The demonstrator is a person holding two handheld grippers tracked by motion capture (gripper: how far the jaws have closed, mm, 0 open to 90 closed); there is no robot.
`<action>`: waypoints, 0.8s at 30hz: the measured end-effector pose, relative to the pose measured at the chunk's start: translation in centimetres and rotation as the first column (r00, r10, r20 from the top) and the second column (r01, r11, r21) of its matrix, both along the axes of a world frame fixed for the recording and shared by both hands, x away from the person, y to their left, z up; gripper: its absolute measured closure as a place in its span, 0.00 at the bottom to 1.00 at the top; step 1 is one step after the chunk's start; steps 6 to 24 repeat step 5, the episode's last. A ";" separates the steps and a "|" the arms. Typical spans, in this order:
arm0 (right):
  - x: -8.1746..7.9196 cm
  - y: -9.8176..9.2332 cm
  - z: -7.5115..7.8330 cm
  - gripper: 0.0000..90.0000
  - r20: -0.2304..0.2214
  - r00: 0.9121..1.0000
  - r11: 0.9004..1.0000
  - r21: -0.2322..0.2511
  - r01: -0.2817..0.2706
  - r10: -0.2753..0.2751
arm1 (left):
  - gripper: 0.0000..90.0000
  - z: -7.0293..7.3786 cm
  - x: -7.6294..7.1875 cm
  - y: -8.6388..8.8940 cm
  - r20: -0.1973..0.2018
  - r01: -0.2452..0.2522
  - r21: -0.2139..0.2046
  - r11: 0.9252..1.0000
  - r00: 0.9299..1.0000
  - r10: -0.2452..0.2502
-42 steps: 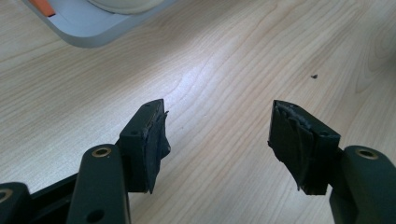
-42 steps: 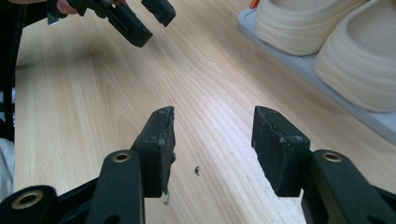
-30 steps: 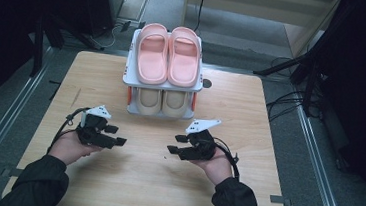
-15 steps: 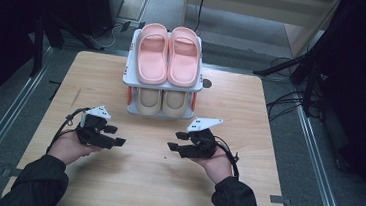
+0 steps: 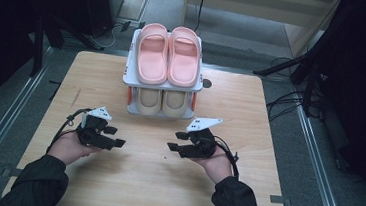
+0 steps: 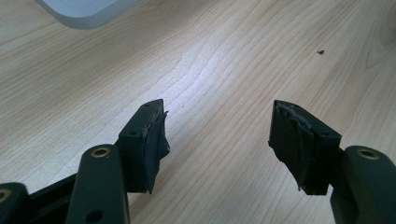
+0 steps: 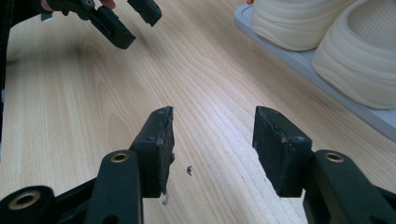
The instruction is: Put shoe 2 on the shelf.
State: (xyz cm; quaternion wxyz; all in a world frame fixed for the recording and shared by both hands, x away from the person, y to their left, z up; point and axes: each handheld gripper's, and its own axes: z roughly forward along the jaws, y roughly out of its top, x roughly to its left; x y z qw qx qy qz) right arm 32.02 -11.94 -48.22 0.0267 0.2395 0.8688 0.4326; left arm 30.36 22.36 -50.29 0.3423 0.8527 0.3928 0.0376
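Both hand-held grippers, left (image 5: 116, 136) and right (image 5: 174, 142), gape wide and empty over the worktop (image 5: 139, 179), near the rack (image 5: 133, 63) with slippers (image 5: 167, 54).

left gripper (image 5: 116, 136): jaws apart, empty | right gripper (image 5: 173, 141): jaws apart, empty

No writing, label, brand mark, number or sign could be read anywhere in these views. The pink slippers (image 5: 168, 54), the cream slippers (image 5: 161, 101), the rack (image 5: 132, 58) and the wooden surface (image 5: 250, 119) all looked plain and unmarked.
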 end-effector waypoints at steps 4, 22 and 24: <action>0.0 0.0 0.0 0.54 0.002 1.000 1.000 -0.001 -0.001 0.001 | 0.40 -0.1 0.0 0.0 -0.001 -0.001 0.003 1.000 1.000 0.001; 0.0 0.0 0.0 0.54 0.003 1.000 1.000 -0.001 -0.001 0.001 | 0.40 -0.1 0.0 0.0 -0.001 -0.002 0.004 1.000 1.000 0.002; 0.0 0.0 0.0 0.54 0.003 1.000 1.000 -0.001 -0.001 0.001 | 0.40 -0.1 0.0 0.0 -0.001 -0.002 0.004 1.000 1.000 0.002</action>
